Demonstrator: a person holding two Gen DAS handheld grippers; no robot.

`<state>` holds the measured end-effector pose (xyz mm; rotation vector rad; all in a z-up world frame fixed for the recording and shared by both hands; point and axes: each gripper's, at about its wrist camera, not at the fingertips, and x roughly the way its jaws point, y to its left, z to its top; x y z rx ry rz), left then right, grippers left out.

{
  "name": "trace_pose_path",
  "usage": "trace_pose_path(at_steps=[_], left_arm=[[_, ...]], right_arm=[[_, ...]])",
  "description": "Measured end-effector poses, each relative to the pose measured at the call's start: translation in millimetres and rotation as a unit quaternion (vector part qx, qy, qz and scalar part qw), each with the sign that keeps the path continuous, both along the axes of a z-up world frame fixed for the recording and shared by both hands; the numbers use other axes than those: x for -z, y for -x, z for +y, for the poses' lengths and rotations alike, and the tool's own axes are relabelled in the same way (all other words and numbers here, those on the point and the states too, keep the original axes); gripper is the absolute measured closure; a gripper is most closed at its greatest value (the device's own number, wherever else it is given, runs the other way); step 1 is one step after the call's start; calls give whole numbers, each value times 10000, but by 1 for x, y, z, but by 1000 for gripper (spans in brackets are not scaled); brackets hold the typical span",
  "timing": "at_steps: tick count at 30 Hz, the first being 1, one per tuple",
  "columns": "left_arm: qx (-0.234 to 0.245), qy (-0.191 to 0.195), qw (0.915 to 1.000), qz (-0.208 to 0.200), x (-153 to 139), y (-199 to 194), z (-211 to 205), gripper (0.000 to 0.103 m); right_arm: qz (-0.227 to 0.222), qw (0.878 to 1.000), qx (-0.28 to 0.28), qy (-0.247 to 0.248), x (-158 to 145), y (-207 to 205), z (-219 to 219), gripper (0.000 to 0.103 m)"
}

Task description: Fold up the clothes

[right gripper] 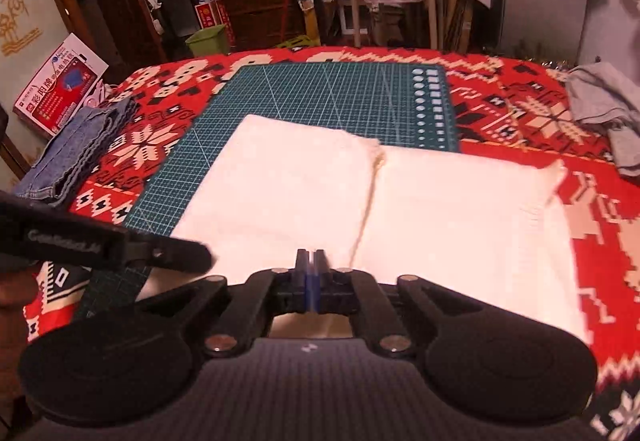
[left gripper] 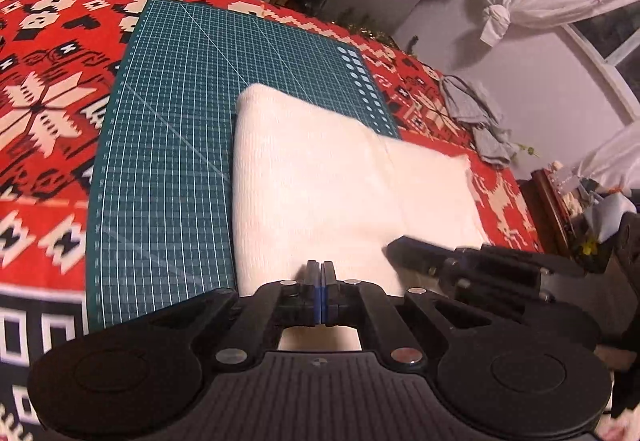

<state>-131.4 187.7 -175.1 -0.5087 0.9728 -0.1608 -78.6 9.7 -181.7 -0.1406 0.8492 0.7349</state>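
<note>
The left gripper (left gripper: 321, 269) has its two fingers pressed together, blue pads meeting, and whether any fabric is caught between them cannot be told. Directly ahead of its tips and spreading to its right lies the white knit garment (left gripper: 320, 185), folded flat, partly on the green cutting mat (left gripper: 168, 129) and partly on the red patterned cloth (left gripper: 52, 113) covering the tabletop. The right gripper (right gripper: 310, 259) is likewise closed tight, hovering at the garment's near edge with the white fabric stretching ahead and to both sides. A seam runs away from just right of its tips. Folded denim (right gripper: 76, 153) lies far to its left, and a crumpled grey garment (right gripper: 604, 113) far to its right.
</note>
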Motion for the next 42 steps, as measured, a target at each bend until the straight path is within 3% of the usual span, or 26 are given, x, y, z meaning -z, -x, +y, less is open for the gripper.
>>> trace_pose_path(at_steps=[7, 14, 21, 25, 33, 42], left_arm=[[63, -143, 9999, 22, 5, 17, -11, 101], [38, -156, 9999, 43, 6, 32, -12, 101], [150, -112, 9998, 68, 6, 39, -21, 101], [244, -93, 9996, 67, 8, 40, -27, 101], [221, 49, 9997, 20, 3, 55, -25, 101], [254, 144, 9995, -69, -6, 42, -33, 101]], right_arm=[[34, 9992, -360, 188, 5, 31, 12, 101], [14, 9995, -227, 226, 10, 40, -19, 103], [75, 9997, -222, -3, -5, 54, -17, 100], [-22, 9989, -389, 268, 2, 65, -5, 100], [119, 9994, -152, 275, 5, 67, -27, 102], [229, 9992, 240, 233, 5, 59, -48, 99]])
